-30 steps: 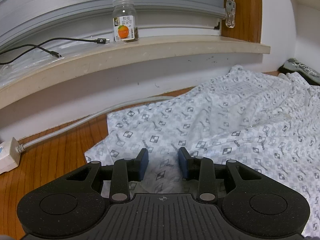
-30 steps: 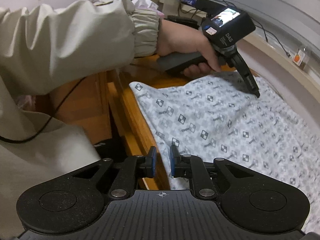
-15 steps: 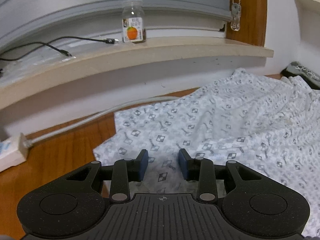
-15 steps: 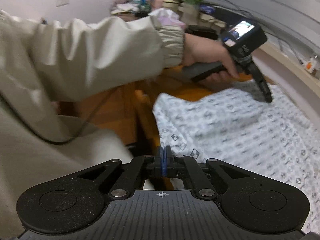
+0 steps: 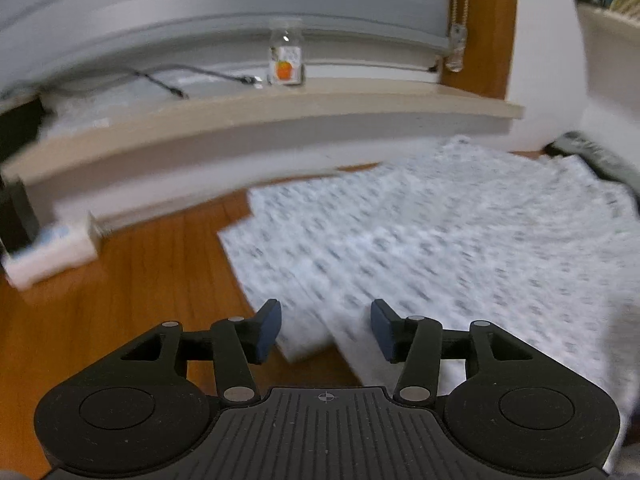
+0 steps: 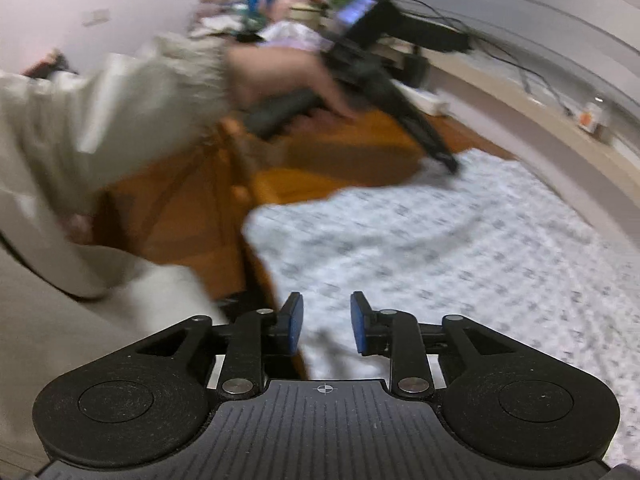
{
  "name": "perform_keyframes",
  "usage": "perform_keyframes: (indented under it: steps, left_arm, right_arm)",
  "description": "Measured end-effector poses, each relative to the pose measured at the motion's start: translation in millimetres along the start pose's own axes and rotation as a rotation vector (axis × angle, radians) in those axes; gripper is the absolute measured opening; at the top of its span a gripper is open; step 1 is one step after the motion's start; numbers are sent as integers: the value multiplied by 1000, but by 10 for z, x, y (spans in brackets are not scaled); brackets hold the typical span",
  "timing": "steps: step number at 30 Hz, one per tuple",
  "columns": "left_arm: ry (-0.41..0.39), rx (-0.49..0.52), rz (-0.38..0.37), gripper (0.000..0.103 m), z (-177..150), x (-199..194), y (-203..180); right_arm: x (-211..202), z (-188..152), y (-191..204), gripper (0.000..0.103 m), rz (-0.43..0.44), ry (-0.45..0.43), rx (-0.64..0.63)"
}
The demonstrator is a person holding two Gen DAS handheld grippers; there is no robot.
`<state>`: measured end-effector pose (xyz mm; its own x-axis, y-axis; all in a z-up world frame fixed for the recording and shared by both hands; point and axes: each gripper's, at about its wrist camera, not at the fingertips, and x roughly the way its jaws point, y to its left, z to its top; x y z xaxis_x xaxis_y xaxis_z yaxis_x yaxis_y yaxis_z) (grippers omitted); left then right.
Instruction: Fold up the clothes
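1. Your left gripper (image 5: 325,328) has black arms and blue pads. Its jaws are opening and stand about half wide. Nothing is pinched between the pads.
2. Below the left gripper lies the white cloth with small grey check marks (image 5: 440,248). It is spread flat on the brown wooden table (image 5: 120,280). One corner of the cloth lies under the gap between the pads, but the pads do not press on it.
3. Your right gripper (image 6: 325,328) looks the same. Its jaws are opening too, with a smaller gap than the left. The pads hold nothing.
4. From the right wrist camera, the cloth (image 6: 460,248) lies under and ahead of the right gripper. Its near edge sits close to the edge of the table (image 6: 260,248).
5. In that same view, your left hand (image 6: 280,76) holds the other gripper (image 6: 450,162) by its dark handle. Its tips point down near the far corner of the cloth. A pale beige sleeve (image 6: 120,120) covers your arm.
6. A small clear glass jar with an orange picture on its label (image 5: 285,54) stands on the long pale window ledge (image 5: 280,116). A thin black cable (image 5: 160,78) lies on the ledge to the left of the jar.
7. A white plug block (image 5: 48,254) sits on the table at the left, well apart from the cloth.
8. Both views are blurry, so small marks on the cloth are hard to see.
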<state>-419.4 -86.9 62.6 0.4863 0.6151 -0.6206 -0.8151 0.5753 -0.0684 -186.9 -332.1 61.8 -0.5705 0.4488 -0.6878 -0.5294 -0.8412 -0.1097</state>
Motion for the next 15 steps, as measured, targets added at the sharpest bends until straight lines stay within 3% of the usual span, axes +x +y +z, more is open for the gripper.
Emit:
perform_keyframes:
  steps: [2,4,5,6,7,13,14,15]
  left_arm:
    - [16,-14,-61,50,-56,-1,-47]
    - [27,13,-62,47,-87,36,-151]
    - [32,34,-48,36,-95,53,-193]
    - [30,42,-33,8,-97,46,-193]
    - [29,49,-19,4,-99,39,-193]
    - [-8,69,98,12,-42,-130,-139]
    - [-18,70,116,22,-25,-162,-133]
    - [-30,74,124,42,2,-175,-149]
  right_arm:
    - [75,-52,-167,30,-48,7,39]
    - [109,-123,-319,30,-102,9,70]
    - [116,-159,-380,30,-129,11,81]
    - [114,-199,-452,30,-143,10,98]
    - [109,-240,-527,31,-151,9,117]
    - [-68,-499,-751,31,-208,-1,195]
    - [-111,-551,-778,32,-221,-3,205]
    - [-165,-613,-820,35,-236,-5,218]
